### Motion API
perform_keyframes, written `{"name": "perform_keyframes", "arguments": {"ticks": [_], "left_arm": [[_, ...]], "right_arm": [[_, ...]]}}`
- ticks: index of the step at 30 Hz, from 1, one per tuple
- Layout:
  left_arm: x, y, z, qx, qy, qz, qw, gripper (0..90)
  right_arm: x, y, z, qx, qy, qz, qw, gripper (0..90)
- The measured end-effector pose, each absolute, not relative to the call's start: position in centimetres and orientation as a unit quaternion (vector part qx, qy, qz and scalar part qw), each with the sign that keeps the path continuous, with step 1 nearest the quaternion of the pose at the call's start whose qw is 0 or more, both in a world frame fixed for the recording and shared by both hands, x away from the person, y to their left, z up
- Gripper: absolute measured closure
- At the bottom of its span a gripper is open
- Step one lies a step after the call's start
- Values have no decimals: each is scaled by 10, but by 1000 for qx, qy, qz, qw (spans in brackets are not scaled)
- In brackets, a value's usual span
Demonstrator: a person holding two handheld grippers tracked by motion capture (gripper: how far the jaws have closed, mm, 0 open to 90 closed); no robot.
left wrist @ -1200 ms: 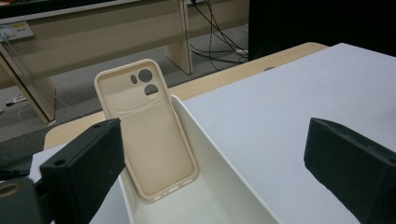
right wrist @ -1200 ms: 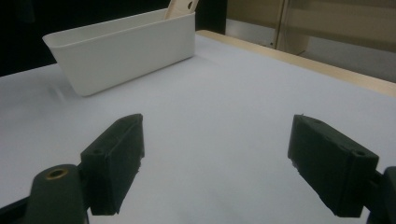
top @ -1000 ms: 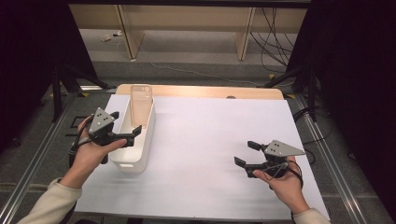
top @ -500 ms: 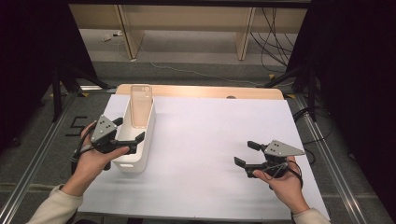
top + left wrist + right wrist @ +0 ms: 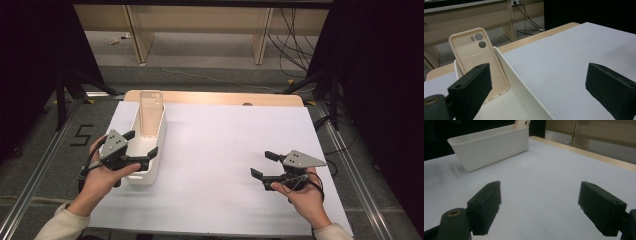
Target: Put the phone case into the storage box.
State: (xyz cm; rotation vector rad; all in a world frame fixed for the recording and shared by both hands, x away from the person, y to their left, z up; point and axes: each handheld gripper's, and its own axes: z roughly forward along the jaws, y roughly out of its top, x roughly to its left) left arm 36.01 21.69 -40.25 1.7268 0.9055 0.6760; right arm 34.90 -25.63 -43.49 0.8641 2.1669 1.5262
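while the person's left hand (image 5: pixel 100 177) holds the left gripper (image 5: pixel 141 143) over the near end of the white bin (image 5: pixel 156 145), its two black jaws stand wide apart, one over the bin's inside and the other out past the bin's right wall, gripping nothing. in the left gripper view the same jaws rise from the bottom corners with the bin's right rim (image 5: pixel 524 85) running between them, and no part of either jaw touches the wall as far as can be seen.

the bin sits on the white table sheet (image 5: pixel 235 145) at its left side, long axis running away from the person. a beige phone case (image 5: pixel 151 112) stands in the bin's far end, leaning back against the end wall, its top rising clear above the rim. in the left gripper view the phone case (image 5: pixel 477 58) shows its hollow inner face with round camera cut-outs near the top, its lower edge resting on the bin floor.

over at the right side of the sheet, well apart from the bin, the right hand (image 5: pixel 302 197) holds the right gripper (image 5: pixel 261 164) low over the bare surface, jaws spread wide and empty, pointing left. in the right gripper view the bin (image 5: pixel 491 146) lies far ahead, with a sliver of the case showing above its rim.

a wooden table edge (image 5: pixel 225 98) shows beyond the sheet.
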Motion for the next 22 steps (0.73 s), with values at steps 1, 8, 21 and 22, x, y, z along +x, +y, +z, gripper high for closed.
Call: {"name": "perform_keyframes", "arguments": {"ticks": [1, 8, 21, 22], "left_arm": [[359, 217, -403, 718, 377, 280, 514, 65], [354, 215, -407, 718, 375, 277, 517, 68], [353, 212, -411, 720, 377, 270, 517, 76], [353, 212, -411, 720, 376, 270, 517, 77]], "right_arm": [[349, -256, -435, 305, 765, 539, 176, 198], [350, -256, -435, 303, 762, 545, 175, 198], [350, -257, -434, 300, 763, 544, 177, 198], [349, -257, -434, 305, 764, 544, 166, 197]]}}
